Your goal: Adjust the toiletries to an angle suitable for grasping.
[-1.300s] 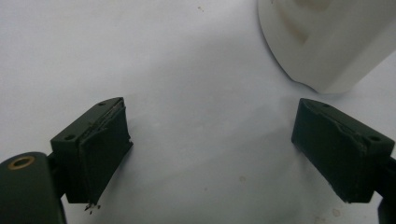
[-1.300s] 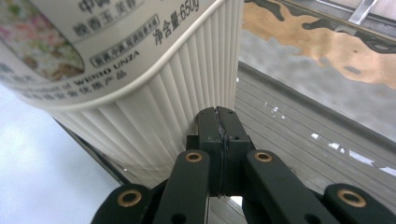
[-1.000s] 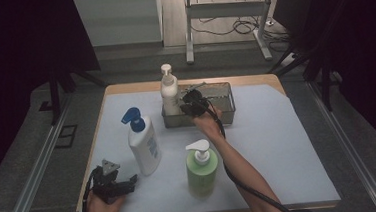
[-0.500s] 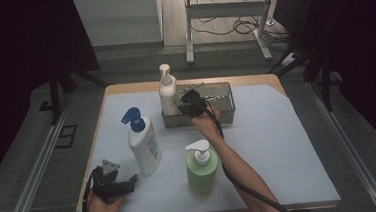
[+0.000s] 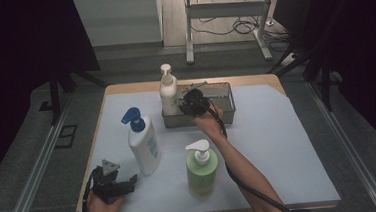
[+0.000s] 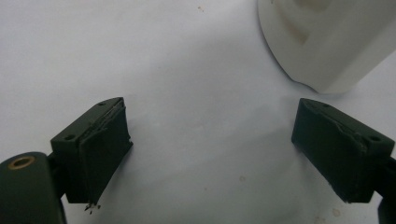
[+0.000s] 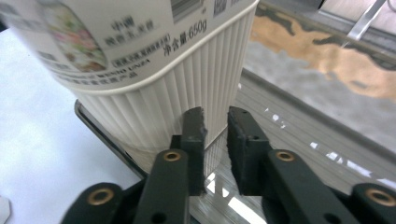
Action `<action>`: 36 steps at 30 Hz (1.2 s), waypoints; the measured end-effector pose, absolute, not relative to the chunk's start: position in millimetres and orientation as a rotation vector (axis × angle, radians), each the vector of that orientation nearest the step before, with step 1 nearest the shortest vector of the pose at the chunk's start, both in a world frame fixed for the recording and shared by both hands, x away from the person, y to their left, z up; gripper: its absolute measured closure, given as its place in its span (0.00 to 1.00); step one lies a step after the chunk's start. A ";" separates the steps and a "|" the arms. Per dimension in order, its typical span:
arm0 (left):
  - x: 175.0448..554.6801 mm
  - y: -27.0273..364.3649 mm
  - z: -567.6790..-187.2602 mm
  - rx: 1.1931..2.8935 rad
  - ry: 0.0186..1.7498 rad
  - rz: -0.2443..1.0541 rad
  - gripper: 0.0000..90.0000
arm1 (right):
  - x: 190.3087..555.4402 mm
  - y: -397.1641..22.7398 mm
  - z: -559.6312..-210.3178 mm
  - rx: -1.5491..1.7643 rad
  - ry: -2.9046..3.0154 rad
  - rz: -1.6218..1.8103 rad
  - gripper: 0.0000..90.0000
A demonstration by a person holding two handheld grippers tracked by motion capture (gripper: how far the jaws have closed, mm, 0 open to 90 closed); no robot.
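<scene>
A cream pump bottle [image 5: 168, 90] stands upright in the left end of a metal tray [image 5: 226, 114] at the back of the table. My right gripper [image 5: 190, 105] hangs over the tray right beside that bottle. In the right gripper view its jaws [image 7: 215, 114] have just been opening and stand a narrow gap apart, with nothing between them. The bottle's ribbed base [image 7: 154, 70] is just ahead of the tips. My left gripper [image 5: 114, 184] rests low at the table's front left corner, wide open [image 6: 210, 109] and empty over the white table cover.
A white bottle with a blue pump [image 5: 143, 141] stands just right of the left gripper; its base [image 6: 327, 42] shows in the left gripper view. A green pump bottle [image 5: 200, 168] stands at front centre, beside the right forearm. The tray's rim [image 7: 102, 135] runs under the cream bottle.
My right gripper has edged slightly toward the cream bottle. The left hand and all three bottles stand as before.
</scene>
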State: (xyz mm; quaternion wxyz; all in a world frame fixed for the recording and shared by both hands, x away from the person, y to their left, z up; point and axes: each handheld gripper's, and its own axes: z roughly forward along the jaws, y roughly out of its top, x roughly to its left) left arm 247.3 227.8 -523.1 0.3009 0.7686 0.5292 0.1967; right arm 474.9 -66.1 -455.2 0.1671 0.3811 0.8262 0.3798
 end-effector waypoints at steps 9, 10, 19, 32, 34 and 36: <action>247.3 227.9 -523.1 2.039 1.404 0.522 0.12 | 468.5 -84.9 -451.1 1.063 2.357 1.129 0.55; 247.3 227.8 -523.1 2.039 1.404 0.522 0.12 | 467.9 -86.0 -450.9 1.061 2.357 1.136 0.53; 247.3 227.9 -523.1 2.039 1.404 0.521 0.12 | 458.3 -94.2 -444.3 0.995 2.390 1.172 0.35; 247.4 228.0 -523.1 2.039 1.404 0.521 0.12 | 443.1 -99.8 -427.7 0.889 2.402 1.209 0.14; 247.3 227.9 -523.1 2.040 1.404 0.521 0.12 | 440.2 -101.0 -425.3 0.874 2.404 1.196 0.11; 247.3 227.8 -523.1 2.039 1.404 0.522 0.12 | 437.4 -102.8 -423.2 0.866 2.398 1.203 0.07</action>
